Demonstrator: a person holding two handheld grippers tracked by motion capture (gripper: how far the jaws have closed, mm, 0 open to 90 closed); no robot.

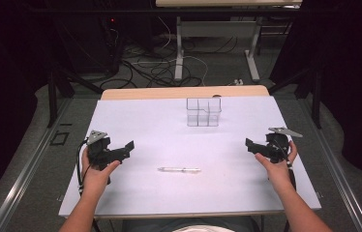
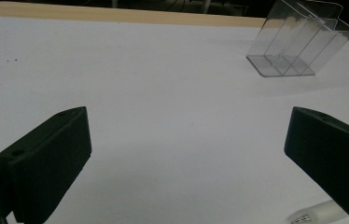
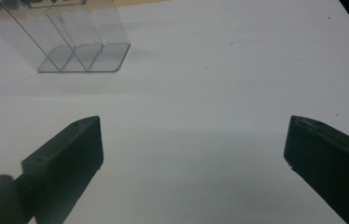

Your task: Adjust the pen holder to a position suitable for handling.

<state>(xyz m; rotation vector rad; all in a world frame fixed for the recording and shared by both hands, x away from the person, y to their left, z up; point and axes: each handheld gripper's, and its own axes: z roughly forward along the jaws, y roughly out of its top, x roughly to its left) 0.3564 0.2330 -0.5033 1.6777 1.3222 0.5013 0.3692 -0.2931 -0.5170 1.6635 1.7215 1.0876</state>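
The pen (image 1: 179, 169) lies flat on the white table (image 1: 159, 193), lengthwise across it, midway between the two hands and nearer the person's edge; the clear holder (image 1: 203, 112) stands upright at twelve o'clock from it, well apart, its open compartments facing up, probably to receive the pen; the left claw (image 1: 129, 147) hangs at nine o'clock from the pen with its jaws spread wide and nothing between them, aimed inward; in the left gripper view the pen's tip (image 2: 310, 216) peeks at the lower right; the right claw (image 1: 249, 145) waits at three o'clock, jaws likewise apart and empty; both seem poised for a reach, neither touching the pen.
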